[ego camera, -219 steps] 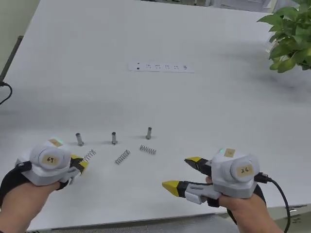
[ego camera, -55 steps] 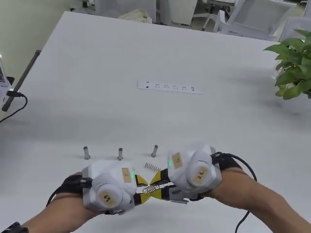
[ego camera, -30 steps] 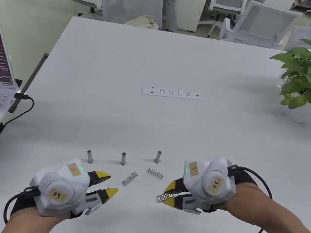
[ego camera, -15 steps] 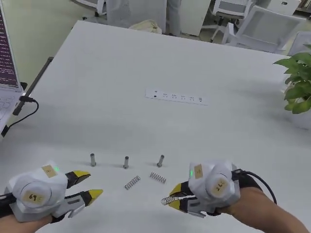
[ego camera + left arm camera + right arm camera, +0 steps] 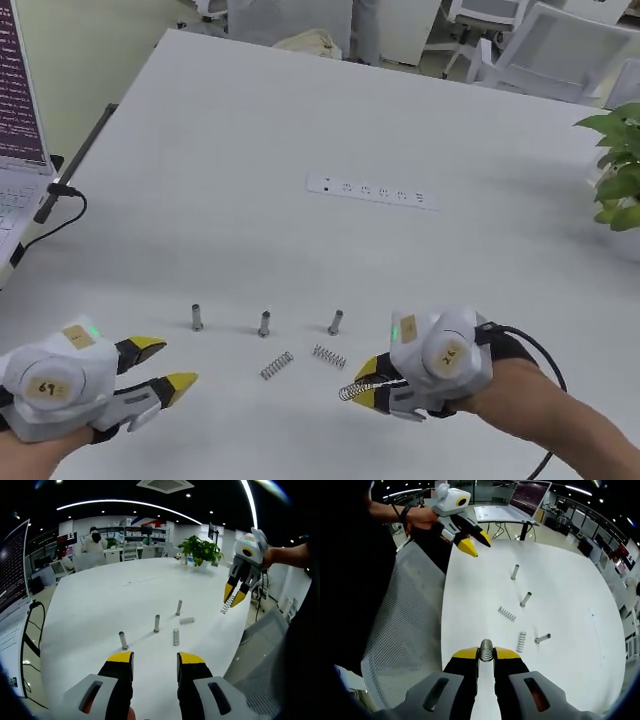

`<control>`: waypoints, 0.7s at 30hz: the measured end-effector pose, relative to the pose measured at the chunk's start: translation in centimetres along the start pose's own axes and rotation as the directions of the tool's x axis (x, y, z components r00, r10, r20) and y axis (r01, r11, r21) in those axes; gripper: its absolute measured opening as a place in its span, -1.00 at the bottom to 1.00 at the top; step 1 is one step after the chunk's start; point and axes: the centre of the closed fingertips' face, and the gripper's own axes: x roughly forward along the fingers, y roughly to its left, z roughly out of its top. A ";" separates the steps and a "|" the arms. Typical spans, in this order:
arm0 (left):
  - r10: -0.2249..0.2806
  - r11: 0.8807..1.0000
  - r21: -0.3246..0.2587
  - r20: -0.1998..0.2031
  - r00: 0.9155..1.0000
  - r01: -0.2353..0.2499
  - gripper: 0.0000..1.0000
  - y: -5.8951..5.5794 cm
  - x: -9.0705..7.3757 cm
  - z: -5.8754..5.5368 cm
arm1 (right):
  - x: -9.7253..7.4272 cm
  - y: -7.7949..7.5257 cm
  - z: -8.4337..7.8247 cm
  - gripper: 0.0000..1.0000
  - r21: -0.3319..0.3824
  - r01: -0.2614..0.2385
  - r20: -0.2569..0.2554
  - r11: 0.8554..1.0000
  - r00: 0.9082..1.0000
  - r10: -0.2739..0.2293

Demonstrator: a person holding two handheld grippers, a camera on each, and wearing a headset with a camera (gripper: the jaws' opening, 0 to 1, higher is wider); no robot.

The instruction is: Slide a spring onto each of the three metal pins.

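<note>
Three short metal pins stand in a row on the white table: left pin [image 5: 197, 318], middle pin [image 5: 264, 323], right pin [image 5: 335, 322]. Two loose springs lie just in front of them, one [image 5: 277, 365] nearer the middle pin and one [image 5: 328, 355] below the right pin. My right gripper [image 5: 366, 384] is shut on a third spring [image 5: 352, 388], held above the table right of the pins; the coil end [image 5: 486, 648] sticks out between the yellow tips. My left gripper [image 5: 160, 367] hovers open at the front left with nothing between its jaws.
A white power strip [image 5: 372, 191] lies further back on the table. A laptop [image 5: 15, 150] and a black cable [image 5: 60, 195] sit at the left edge. A potted plant [image 5: 620, 160] stands at the right. Chairs [image 5: 540, 45] line the far side.
The two grippers met over a spring, then parted. The right one now holds the spring lifted off the table. The left one has drawn back to the left and stands open.
</note>
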 end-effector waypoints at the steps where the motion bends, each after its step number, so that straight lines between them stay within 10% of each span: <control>1: 0.003 1.000 -0.004 0.002 1.000 -0.003 -0.42 0.1 -0.1 0.0 | 0.0 -0.2 0.0 -0.84 0.000 0.000 -0.001 1.000 1.000 0.000; 21: 0.032 0.999 -0.031 0.000 0.999 -0.032 -0.26 1.5 -0.8 -0.8 | 0.7 -3.2 3.0 -0.84 -0.055 -0.006 -0.015 0.998 1.000 0.005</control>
